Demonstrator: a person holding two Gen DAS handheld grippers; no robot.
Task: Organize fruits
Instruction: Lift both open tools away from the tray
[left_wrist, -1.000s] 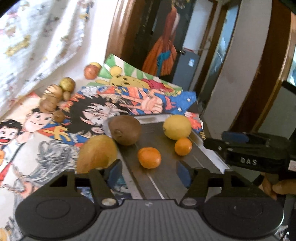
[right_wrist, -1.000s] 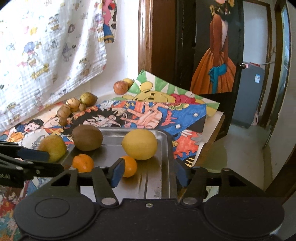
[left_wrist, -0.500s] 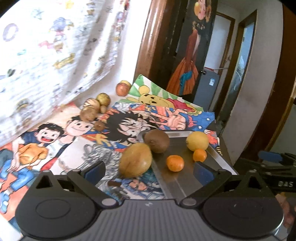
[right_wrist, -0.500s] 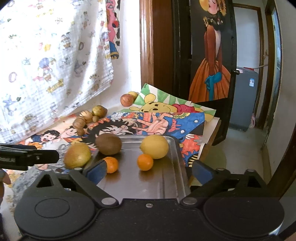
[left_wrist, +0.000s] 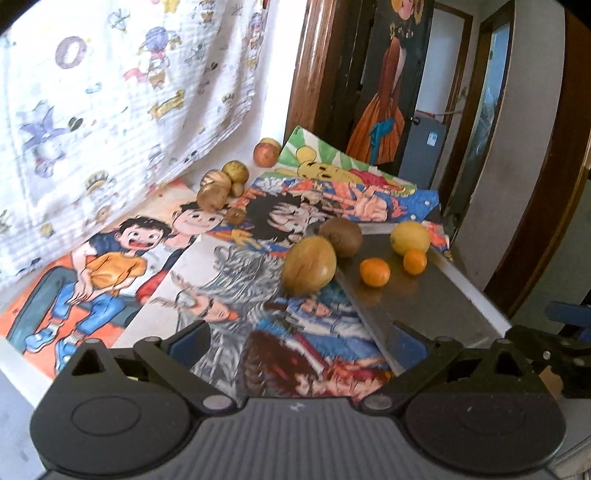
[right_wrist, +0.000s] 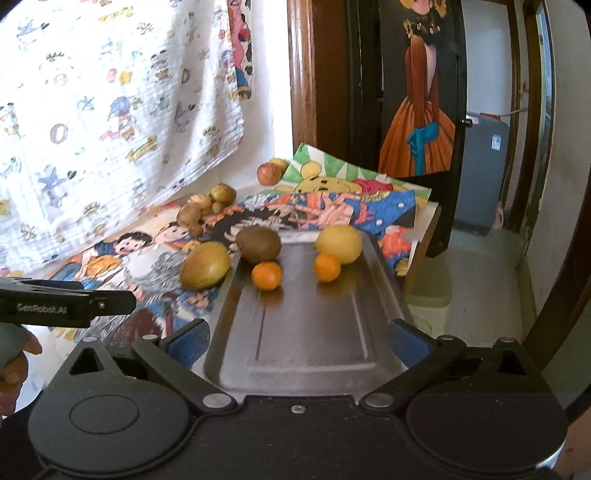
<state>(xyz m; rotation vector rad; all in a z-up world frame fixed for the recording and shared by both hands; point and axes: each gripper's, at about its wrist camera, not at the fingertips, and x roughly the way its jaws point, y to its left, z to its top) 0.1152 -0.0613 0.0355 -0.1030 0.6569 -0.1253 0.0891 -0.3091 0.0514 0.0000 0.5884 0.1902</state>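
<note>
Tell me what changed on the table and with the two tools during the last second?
Both tools drew back from the tray and opened wide: the left tool and the right tool now hold nothing. The mango beside the tray, and the kiwi, lemon and two oranges on it, did not move.

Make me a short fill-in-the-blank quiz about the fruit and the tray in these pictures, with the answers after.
1. The number of small oranges on the metal tray is ____.
2. The yellow lemon lies ____ the tray.
3. The big yellowish-brown fruit rests beside the tray, on the ____ posters.
4. Both the left gripper and the right gripper are ____.

Answers: two; on; cartoon; open
</note>
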